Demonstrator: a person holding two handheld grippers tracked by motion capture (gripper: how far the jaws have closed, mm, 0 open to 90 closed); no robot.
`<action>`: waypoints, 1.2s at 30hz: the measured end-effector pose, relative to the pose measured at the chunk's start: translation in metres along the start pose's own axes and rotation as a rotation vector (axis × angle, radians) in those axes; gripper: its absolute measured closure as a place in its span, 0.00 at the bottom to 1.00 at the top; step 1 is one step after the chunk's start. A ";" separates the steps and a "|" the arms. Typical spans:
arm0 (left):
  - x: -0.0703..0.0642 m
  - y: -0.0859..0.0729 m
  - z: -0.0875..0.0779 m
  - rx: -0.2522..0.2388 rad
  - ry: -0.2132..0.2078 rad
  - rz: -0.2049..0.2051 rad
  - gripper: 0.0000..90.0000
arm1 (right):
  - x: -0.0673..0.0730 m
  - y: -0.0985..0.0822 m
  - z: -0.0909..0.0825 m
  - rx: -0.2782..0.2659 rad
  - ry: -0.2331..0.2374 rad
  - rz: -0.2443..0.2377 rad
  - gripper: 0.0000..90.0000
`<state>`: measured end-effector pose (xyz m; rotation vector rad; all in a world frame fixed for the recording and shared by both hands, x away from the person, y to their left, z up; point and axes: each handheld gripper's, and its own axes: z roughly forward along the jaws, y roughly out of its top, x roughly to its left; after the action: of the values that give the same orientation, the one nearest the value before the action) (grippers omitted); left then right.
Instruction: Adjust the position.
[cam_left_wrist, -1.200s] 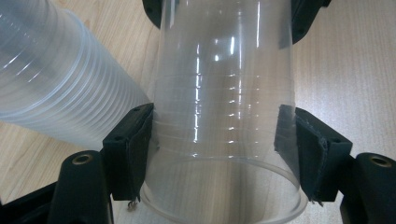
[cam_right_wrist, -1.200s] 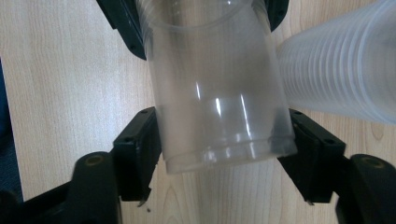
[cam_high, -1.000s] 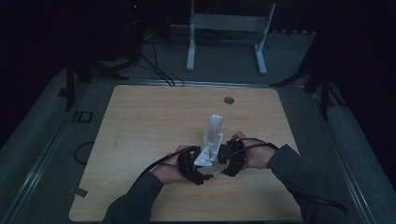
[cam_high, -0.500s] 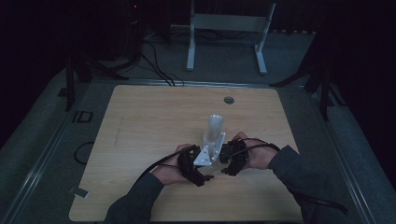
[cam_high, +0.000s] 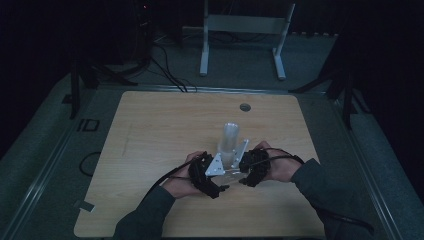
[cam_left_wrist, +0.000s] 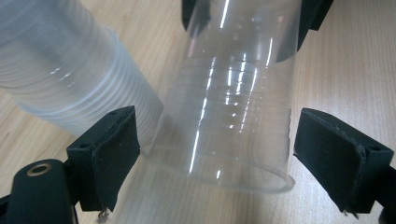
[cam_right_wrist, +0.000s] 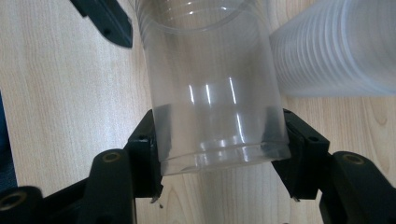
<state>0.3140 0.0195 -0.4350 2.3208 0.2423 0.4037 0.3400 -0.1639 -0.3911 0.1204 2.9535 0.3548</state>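
Cup (cam_right_wrist: 217, 88), clear plastic, clamped by right hand-held gripper (cam_right_wrist: 219, 140); left hand-held gripper (cam_left_wrist: 212, 144), just opening, brackets it. Squeezing could crush it.

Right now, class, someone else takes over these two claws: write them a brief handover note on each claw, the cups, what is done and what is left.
Left claw: jaws have just been opening; they now stand apart on either side of the clear cup, pads off it.
Right claw: shut on the clear cup near its rim, holding it lying over the table.
Stack of cups: stands upright just beyond both claws.
Done: one cup is apart from the stack and seems handed to the right claw alone.
Left: probably to set this cup down, then take the next from the stack.
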 end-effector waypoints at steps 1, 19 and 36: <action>0.001 -0.001 -0.001 -0.007 -0.002 -0.007 0.16 | 0.000 -0.001 0.000 0.001 -0.001 0.000 0.46; 0.009 -0.006 -0.013 -0.057 0.030 -0.051 0.19 | -0.004 -0.024 0.002 -0.010 -0.032 0.107 0.46; 0.010 -0.009 -0.016 -0.073 0.047 -0.068 0.24 | -0.005 -0.046 0.000 -0.017 -0.046 0.188 0.46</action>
<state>0.3172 0.0391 -0.4288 2.2273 0.3233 0.4264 0.3421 -0.2089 -0.4017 0.3997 2.9002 0.3956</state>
